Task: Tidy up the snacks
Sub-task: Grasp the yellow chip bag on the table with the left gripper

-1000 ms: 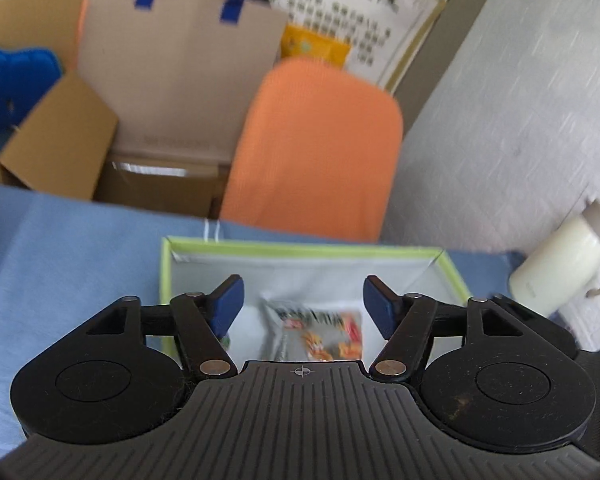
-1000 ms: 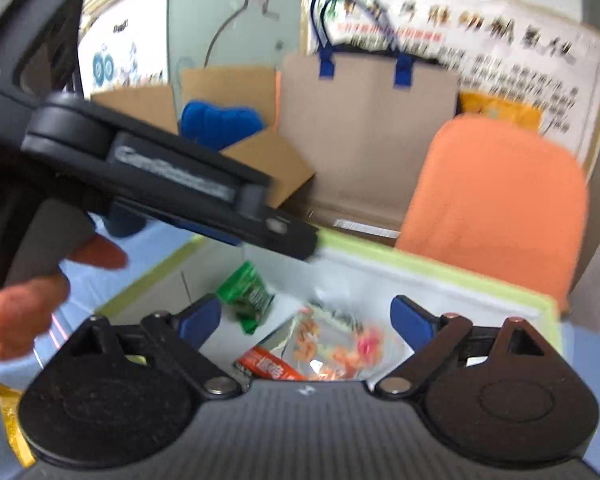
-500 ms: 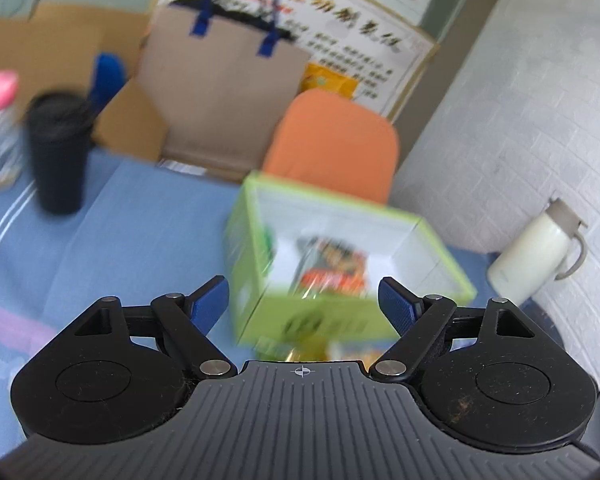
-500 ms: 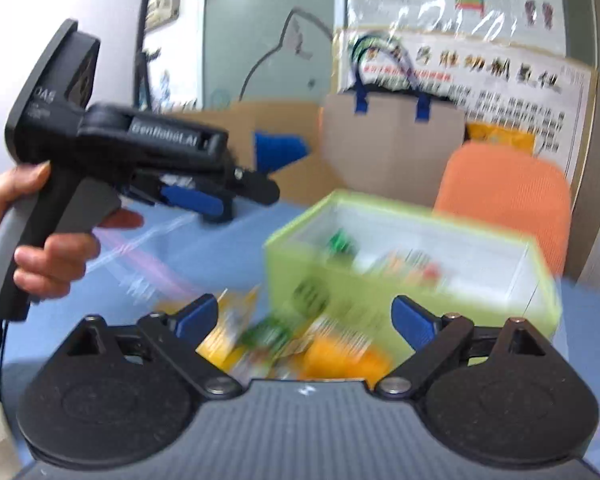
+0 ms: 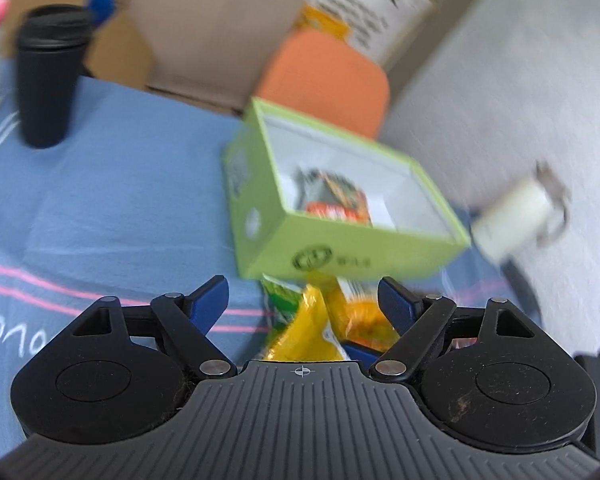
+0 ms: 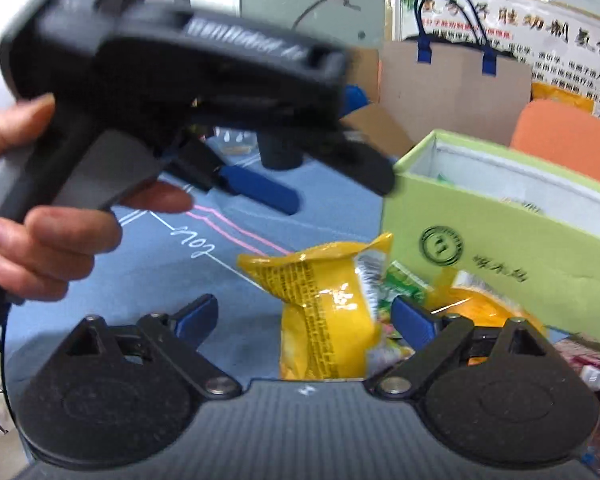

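- My left claw is spread wide, holding nothing.
- My right claw is equally wide and empty, with the yellow bag lying between its fingers.
- The snacks are piled on the bench against the green box; more sit inside it.

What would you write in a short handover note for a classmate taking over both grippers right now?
Left gripper: open, empty, over the loose packets.
Right gripper: open, empty, around the yellow packet but not clamped.
Green box sits on the blue cloth, with at least one packet inside.
Left to do: yellow, green packet and orange packet lie in front of the box.
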{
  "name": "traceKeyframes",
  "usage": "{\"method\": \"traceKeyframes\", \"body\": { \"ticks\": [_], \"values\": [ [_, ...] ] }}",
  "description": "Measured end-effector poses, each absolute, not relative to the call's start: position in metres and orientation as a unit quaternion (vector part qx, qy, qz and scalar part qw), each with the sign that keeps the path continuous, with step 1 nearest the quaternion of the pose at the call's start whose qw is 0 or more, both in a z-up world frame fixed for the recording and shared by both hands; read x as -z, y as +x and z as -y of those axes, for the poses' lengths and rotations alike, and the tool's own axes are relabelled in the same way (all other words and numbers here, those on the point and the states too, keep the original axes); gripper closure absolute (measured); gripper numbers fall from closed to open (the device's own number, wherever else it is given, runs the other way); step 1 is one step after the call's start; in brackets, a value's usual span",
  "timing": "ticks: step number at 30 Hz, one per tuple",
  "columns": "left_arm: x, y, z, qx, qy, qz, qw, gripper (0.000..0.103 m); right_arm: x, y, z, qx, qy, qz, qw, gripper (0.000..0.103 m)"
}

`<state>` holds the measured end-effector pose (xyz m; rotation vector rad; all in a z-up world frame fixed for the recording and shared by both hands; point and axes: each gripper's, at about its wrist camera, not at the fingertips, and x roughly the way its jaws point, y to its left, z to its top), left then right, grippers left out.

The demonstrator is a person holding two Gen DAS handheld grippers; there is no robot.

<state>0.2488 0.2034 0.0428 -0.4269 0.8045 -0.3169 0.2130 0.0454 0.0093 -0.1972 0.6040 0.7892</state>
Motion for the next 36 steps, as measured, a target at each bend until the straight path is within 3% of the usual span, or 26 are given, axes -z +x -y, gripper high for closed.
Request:
{"method": "traceKeyframes", "body": {
  "ticks": [3, 14, 25, 29, 36],
  "values": [
    [-0.036, 0.248, -0.191, 0.170, -0.174, -0.412, 0.878, 0.043, -0.007, 0.199, -0.043, -0.380, -0.094, -0.292, 0.872, 0.010],
    [-0.020, 0.177, -0.168, 0.196, -0.153, -0.410, 0.878, 0.041, -0.009, 0.120, -0.016, -0.418, -0.036, -0.310, 0.853, 0.010],
    [-0.033, 0.161, -0.162, 0.180, -0.161, -0.388, 0.889, 0.044, -0.020, 0.082, 0.001, -0.363, -0.074, -0.281, 0.885, 0.010],
    [-0.042, 0.150, -0.190, 0.133, -0.193, -0.351, 0.907, 0.035, -0.032, 0.058, 0.016, -0.346, -0.076, -0.230, 0.906, 0.010],
    [-0.027, 0.125, -0.217, 0.105, -0.227, -0.358, 0.900, 0.035, -0.035, 0.055, -0.006, -0.435, -0.094, -0.215, 0.869, 0.010]
  ]
}}
